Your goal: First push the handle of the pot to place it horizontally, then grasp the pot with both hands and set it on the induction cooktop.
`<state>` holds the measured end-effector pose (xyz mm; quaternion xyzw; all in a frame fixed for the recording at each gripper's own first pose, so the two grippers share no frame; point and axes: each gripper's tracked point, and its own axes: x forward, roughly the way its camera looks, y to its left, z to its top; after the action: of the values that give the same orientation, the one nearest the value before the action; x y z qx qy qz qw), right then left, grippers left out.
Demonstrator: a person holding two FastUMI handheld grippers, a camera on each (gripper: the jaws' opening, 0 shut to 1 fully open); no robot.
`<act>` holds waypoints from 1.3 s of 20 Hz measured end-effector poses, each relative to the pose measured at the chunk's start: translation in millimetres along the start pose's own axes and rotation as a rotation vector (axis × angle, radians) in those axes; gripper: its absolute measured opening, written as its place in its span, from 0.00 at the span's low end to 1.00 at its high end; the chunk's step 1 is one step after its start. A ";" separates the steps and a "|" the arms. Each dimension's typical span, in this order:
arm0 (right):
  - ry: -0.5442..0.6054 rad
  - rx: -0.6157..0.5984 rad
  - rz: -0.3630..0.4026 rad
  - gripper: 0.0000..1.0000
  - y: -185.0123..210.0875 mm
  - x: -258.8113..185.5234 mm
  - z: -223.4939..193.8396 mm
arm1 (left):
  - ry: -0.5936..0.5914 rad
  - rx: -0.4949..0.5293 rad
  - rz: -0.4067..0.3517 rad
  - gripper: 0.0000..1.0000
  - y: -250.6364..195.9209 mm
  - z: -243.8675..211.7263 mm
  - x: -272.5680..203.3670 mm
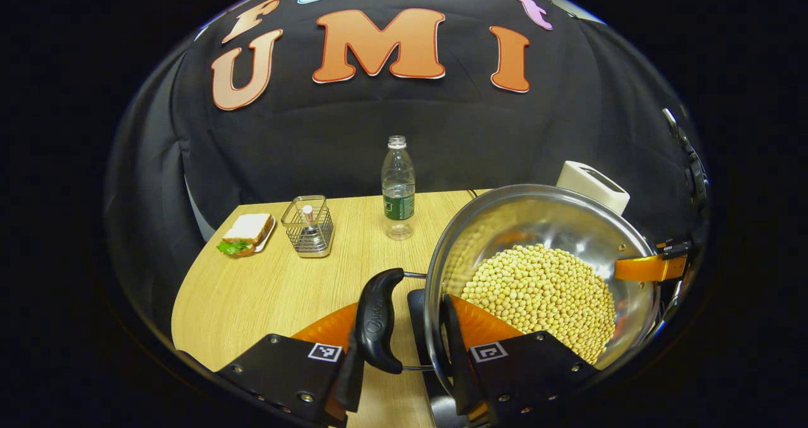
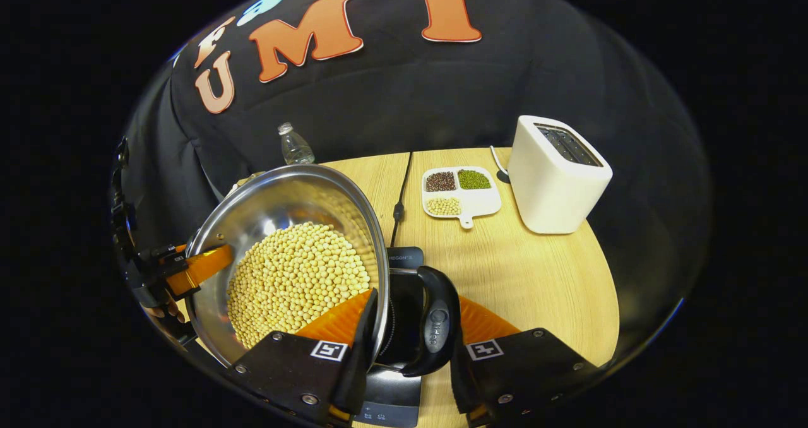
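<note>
A steel pot (image 1: 555, 216) (image 2: 278, 204) full of soybeans (image 1: 543, 295) (image 2: 297, 276) sits over the black induction cooktop (image 1: 418, 317) (image 2: 404, 261); I cannot tell whether it rests on it. My left gripper (image 1: 404, 327) is shut on the pot's black side handle (image 1: 377, 321), one finger outside the handle and the other inside the rim. My right gripper (image 2: 413, 327) is shut the same way on the opposite handle (image 2: 437, 327). The far gripper appears across the pot in each view (image 1: 653, 267) (image 2: 189, 270).
On the wooden table (image 1: 252, 289) (image 2: 536, 289) stand a water bottle (image 1: 398, 188), a wire basket (image 1: 308, 226) and a sandwich on a plate (image 1: 247, 232). A white toaster (image 2: 558, 172), a divided dish of beans (image 2: 459, 191) and the cooktop's cable (image 2: 401, 188) lie behind the pot.
</note>
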<state>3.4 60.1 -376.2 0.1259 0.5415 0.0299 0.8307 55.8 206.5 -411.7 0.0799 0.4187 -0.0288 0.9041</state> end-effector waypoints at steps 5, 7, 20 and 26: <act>0.020 0.009 -0.004 0.54 0.5 17.8 -4.0 | 0.023 -0.009 0.005 0.58 -1.4 -4.4 0.4; 0.033 0.013 -0.007 0.54 4.7 28.4 -1.5 | 0.039 -0.012 0.003 0.58 -3.2 -6.2 2.6; 0.086 0.015 -0.018 0.54 9.0 37.8 -6.4 | 0.098 -0.036 0.002 0.58 1.3 -0.5 2.7; 0.088 0.055 0.005 0.55 10.0 35.0 -6.2 | 0.087 -0.032 0.000 0.58 -0.7 2.5 4.8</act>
<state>13.1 77.4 -407.4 0.1486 0.5780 0.0224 0.8021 60.7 205.5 -413.9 0.0666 0.4580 -0.0184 0.8863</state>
